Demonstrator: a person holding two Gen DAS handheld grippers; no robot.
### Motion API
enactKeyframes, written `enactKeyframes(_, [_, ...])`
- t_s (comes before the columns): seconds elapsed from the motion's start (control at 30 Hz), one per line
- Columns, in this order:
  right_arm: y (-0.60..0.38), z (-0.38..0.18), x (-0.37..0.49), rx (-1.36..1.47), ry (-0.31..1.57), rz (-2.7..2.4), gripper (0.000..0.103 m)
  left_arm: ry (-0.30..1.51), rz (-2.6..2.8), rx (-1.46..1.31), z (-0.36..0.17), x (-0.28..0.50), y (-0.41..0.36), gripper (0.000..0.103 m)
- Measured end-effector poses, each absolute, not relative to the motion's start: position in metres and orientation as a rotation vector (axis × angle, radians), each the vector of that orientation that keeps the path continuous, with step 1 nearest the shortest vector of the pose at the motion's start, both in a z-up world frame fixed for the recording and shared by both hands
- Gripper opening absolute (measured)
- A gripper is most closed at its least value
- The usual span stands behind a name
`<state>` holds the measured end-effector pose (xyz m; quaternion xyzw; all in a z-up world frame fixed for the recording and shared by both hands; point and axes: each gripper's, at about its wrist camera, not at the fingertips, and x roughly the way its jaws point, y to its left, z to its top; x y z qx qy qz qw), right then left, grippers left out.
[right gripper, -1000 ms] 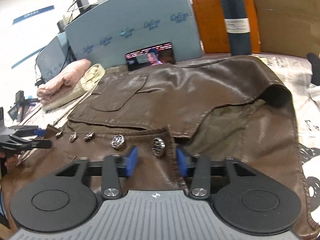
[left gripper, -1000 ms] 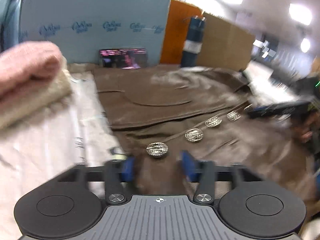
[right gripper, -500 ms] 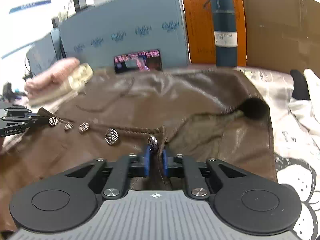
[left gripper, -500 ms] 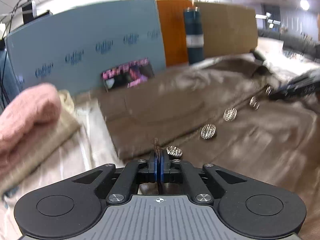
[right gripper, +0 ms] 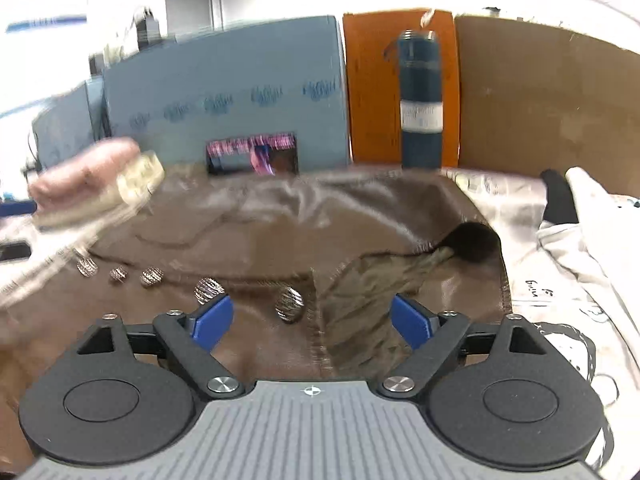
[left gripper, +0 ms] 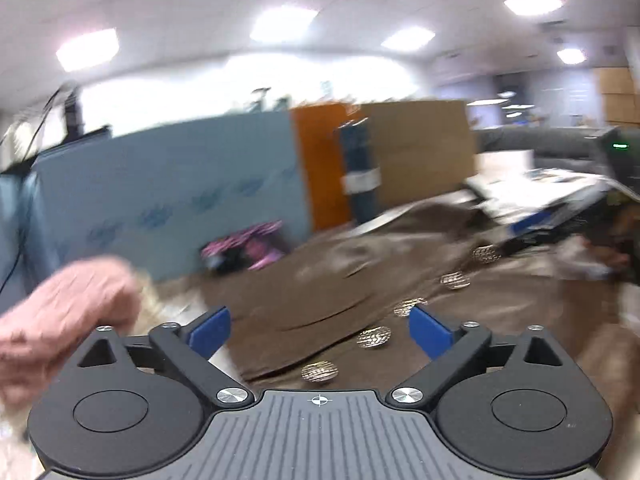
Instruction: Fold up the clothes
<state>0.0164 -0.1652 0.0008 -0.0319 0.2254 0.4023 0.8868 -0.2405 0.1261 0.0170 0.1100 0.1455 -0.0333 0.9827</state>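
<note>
Both grippers, left gripper (left gripper: 319,330) and right gripper (right gripper: 310,322), are opening, releasing the soft, slippery brown jacket (right gripper: 280,236); regrip its hem at 6 o'clock.

The way forward over the brown jacket (right gripper: 280,220) is left open. The back edge is closed off by boards (right gripper: 224,92) and a flask (right gripper: 421,100); the left is blocked by folded clothes (right gripper: 92,180).

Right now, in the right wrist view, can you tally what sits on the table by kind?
Brown leather jacket: 1
Metal buttons on it: 5
Folded knits, pink and cream: 2
Blue flask: 1
Phone with lit screen: 1
White printed garment: 1
Total: 11
</note>
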Motion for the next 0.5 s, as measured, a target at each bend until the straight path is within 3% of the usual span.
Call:
enactKeyframes(0.1, [-0.178, 0.003, -0.004, -0.08, 0.427, 0.908, 0.097, 0.319, -0.192, 0.287, 0.019, -0.26, 0.109, 0.1])
enactKeyframes(0.5, [-0.216, -0.003, -0.06, -0.143, 0.402, 0.889, 0.099, 0.505, -0.369, 0.674, -0.01, -0.316, 0.037, 0.1])
